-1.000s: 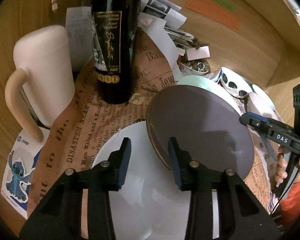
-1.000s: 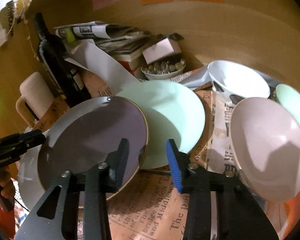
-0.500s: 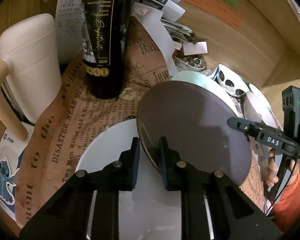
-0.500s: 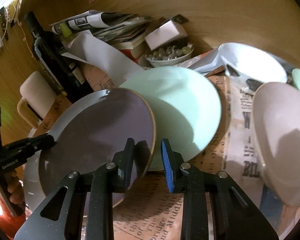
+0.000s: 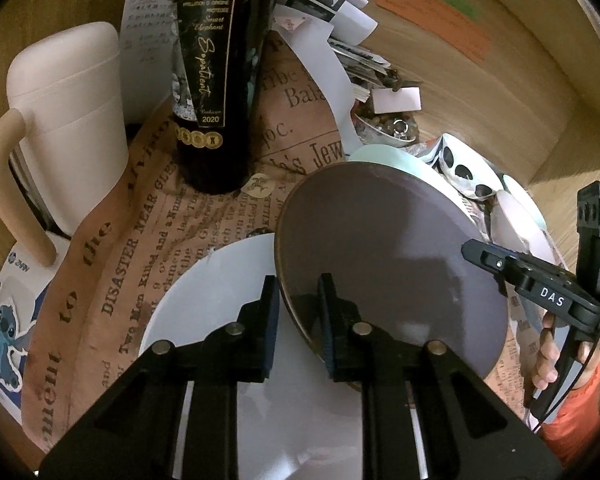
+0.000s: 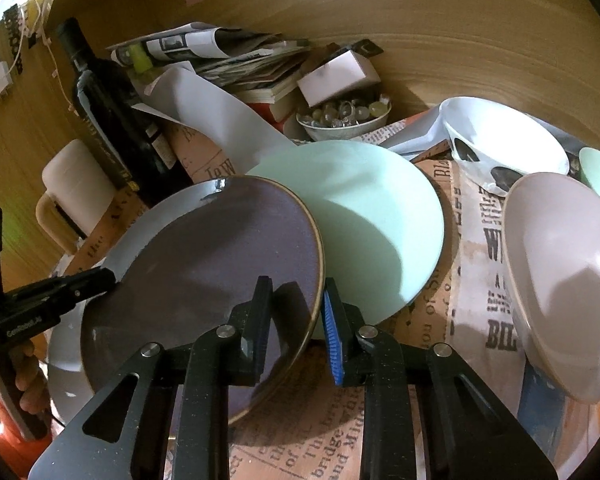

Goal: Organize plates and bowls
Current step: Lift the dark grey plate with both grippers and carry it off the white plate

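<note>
**Two hand-held grippers clamped on one dark plate**

The worktop (image 6: 440, 32), wood-grained and spread with printed newspaper sheets (image 5: 148, 248), carried all the crockery. A white plate (image 5: 228, 280) lay at the near left; the dark purple plate (image 6: 220, 256) sat tilted partly over it and overlapped the mint-green plate (image 6: 364, 216) behind. A pink bowl (image 6: 560, 280) and a white spotted bowl (image 6: 500, 140) stood to the right. A wine bottle (image 5: 216, 80) and a cream mug (image 5: 72, 112) stood at the left. The left hand-held gripper (image 5: 298, 320) pinched the dark plate's near-left rim between its pads. The right hand-held gripper (image 6: 294, 316) pinched the opposite rim, one finger above and one below.
</note>
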The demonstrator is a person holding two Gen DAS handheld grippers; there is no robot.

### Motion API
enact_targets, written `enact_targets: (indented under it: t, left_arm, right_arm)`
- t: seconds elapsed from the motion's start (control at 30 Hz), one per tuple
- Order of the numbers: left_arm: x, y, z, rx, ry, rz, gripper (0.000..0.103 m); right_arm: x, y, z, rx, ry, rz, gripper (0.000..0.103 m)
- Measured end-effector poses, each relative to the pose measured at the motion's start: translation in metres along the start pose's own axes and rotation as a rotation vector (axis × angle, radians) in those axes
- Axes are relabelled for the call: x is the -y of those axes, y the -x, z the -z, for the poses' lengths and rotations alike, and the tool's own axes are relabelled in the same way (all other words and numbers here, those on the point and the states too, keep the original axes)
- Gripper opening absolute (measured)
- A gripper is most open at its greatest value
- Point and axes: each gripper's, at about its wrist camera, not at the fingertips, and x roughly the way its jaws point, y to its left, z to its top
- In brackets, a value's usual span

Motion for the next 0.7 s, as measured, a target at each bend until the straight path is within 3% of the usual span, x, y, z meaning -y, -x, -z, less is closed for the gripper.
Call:
enact_targets:
  t: [0.7]
  left_arm:
    - [0.032,0.04,0.017,0.1,-0.027,0.019,0.018]
  right_arm:
    - [-0.005,0.052,0.017,0.079,-0.019,0.012,0.022]
